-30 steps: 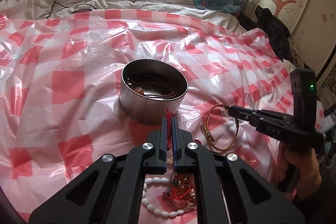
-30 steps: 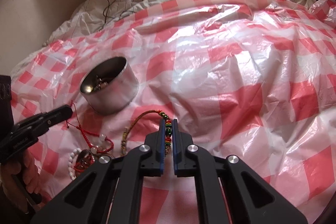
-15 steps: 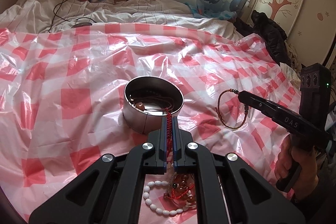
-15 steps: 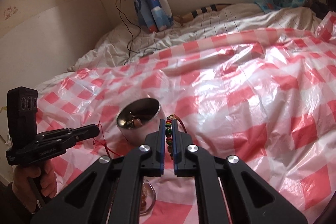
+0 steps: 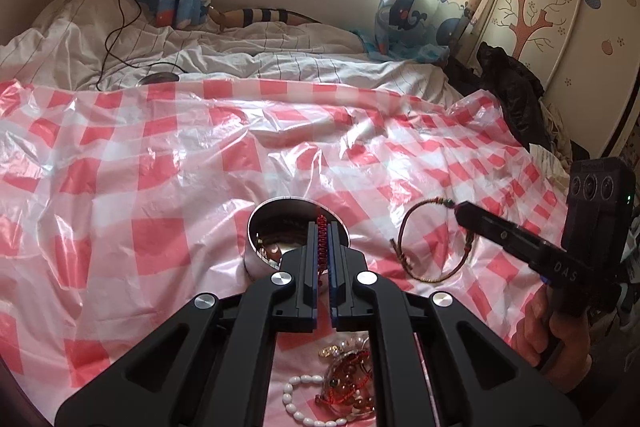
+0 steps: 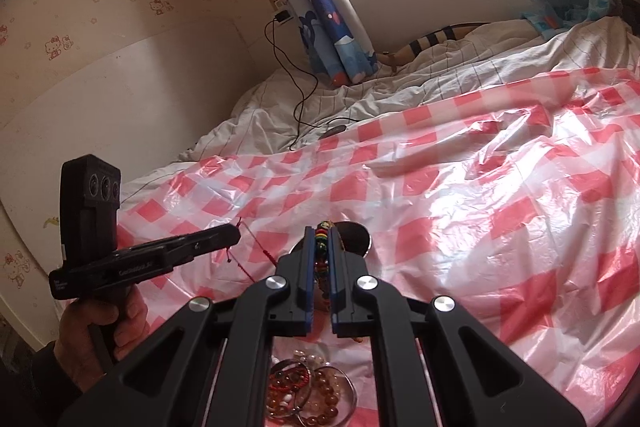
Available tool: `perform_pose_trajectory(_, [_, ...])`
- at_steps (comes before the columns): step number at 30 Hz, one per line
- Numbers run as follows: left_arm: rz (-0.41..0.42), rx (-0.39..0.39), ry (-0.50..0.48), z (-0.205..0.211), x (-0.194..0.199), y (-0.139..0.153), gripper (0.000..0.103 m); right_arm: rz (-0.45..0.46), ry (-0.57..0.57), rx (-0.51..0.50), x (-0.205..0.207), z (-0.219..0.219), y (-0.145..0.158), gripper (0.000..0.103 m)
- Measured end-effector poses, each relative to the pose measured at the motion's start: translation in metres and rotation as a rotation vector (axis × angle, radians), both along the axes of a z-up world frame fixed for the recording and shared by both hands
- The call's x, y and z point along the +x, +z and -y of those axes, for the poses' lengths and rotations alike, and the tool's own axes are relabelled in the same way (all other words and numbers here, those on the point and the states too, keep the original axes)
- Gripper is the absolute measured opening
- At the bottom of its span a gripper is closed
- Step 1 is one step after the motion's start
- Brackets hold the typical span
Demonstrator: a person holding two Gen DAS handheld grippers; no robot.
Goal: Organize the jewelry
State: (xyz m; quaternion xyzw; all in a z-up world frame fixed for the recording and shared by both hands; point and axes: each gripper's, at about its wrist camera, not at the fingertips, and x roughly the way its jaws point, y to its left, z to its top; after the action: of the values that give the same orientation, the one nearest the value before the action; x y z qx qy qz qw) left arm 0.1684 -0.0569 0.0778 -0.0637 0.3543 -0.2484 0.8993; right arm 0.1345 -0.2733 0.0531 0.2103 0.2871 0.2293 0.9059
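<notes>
My left gripper (image 5: 321, 227) is shut on a red braided cord bracelet (image 5: 321, 243) and holds it in the air in front of the round metal tin (image 5: 256, 259), which has jewelry inside. My right gripper (image 6: 323, 231) is shut on a brown cord bracelet with coloured beads (image 6: 322, 247); in the left wrist view that bracelet (image 5: 434, 239) hangs as a loop from the right gripper (image 5: 460, 211), to the right of the tin. In the right wrist view the left gripper (image 6: 236, 235) trails the red cord (image 6: 260, 251) beside the tin (image 6: 354, 237).
A red-and-white checked plastic sheet (image 5: 160, 167) covers the bed. Below the grippers lie a white bead bracelet (image 5: 298, 399), amber bead bracelets (image 5: 352, 383) and thin bangles (image 6: 304, 387). White bedding and a black cable (image 5: 116, 27) lie behind; a wardrobe (image 5: 560, 7) stands right.
Both grippers have risen from the sheet with their bracelets. The brown bracelet now hangs free in the air, and the red cord has been lifted over the tin.
</notes>
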Motion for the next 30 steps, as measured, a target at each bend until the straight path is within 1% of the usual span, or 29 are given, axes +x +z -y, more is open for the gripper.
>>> perform_pose_trajectory(6, [0.028,-0.015,0.004,0.004,0.014,0.012,0.004,0.005,0.022,0.021,0.015,-0.005,0.004,0.007])
perform_pose_trajectory(10, [0.034,-0.02,0.005,0.009,0.024,0.014,0.004,0.012,0.041,0.029,0.028,-0.012,0.007,0.007])
perform_pose_trajectory(19, [0.009,-0.011,0.006,0.019,0.041,-0.001,0.004,0.001,0.057,0.047,0.05,-0.02,0.003,0.007])
perform_pose_trajectory(30, [-0.042,-0.05,0.018,0.019,0.06,-0.023,0.004,-0.034,0.048,0.058,0.062,-0.017,-0.009,0.007])
